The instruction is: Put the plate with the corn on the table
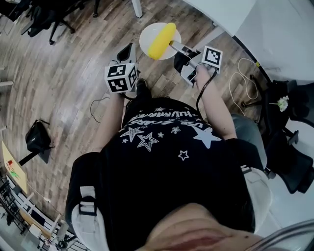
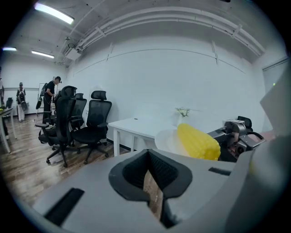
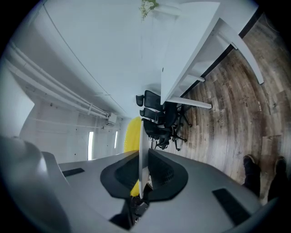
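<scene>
In the head view a white plate carries a yellow corn cob above the wooden floor. My right gripper is shut on the plate's near rim. The right gripper view shows the plate edge-on between the pads of this gripper, with the corn on its left side. My left gripper hangs beside the plate, apart from it. Its pads meet with nothing between them. From there the corn and plate show to the right.
A white table stands ahead to the right, also seen as the long white table and the white desk. Black office chairs stand left of it. Cables and a black bag lie on the floor.
</scene>
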### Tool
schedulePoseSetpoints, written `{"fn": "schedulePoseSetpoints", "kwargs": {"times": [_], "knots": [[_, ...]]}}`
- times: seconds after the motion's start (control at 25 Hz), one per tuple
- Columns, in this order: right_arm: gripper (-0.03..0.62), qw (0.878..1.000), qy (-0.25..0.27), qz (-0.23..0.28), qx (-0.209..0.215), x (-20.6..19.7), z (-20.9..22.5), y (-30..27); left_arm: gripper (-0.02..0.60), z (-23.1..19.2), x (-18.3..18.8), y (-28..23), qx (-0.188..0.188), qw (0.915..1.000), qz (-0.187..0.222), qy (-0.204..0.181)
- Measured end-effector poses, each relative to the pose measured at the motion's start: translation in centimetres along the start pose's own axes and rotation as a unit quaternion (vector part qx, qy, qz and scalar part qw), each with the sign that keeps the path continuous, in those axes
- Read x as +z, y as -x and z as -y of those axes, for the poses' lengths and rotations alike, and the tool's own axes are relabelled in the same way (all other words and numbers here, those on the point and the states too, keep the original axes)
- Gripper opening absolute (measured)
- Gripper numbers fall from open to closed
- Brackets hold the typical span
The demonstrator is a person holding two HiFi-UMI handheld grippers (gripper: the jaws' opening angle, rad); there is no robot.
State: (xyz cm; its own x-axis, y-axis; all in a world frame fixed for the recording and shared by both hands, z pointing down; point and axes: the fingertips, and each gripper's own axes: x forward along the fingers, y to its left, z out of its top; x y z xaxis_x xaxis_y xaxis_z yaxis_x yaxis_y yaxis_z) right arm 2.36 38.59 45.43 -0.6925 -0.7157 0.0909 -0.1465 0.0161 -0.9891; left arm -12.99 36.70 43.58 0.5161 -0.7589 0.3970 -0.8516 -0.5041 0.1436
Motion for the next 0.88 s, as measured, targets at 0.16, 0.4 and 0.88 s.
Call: {"fn": "schedulePoseSetpoints", "kwargs": {"times": [0.16, 0.4, 0.88], "knots": [[0.028, 1.0, -0.002, -0.006, 0.003, -0.6, -0.1, -1.5, 0.005, -1.6, -0.3, 0.2, 0.004, 1.0, -0.004, 0.003], [0.028, 1.0, -0.002, -0.014, 0.009, -0.7, -0.6, -4.8, 0.005, -5.1, 0.1, -0.2, 0.009, 0.9999, -0.007, 0.011], [0.028, 1.0, 0.012, 0.006, 0.009, 3.1, -1.8, -13.8, 0.005, -12.9, 4.0, -5.2, -0.016, 0.9999, 0.002, 0.0]]}}
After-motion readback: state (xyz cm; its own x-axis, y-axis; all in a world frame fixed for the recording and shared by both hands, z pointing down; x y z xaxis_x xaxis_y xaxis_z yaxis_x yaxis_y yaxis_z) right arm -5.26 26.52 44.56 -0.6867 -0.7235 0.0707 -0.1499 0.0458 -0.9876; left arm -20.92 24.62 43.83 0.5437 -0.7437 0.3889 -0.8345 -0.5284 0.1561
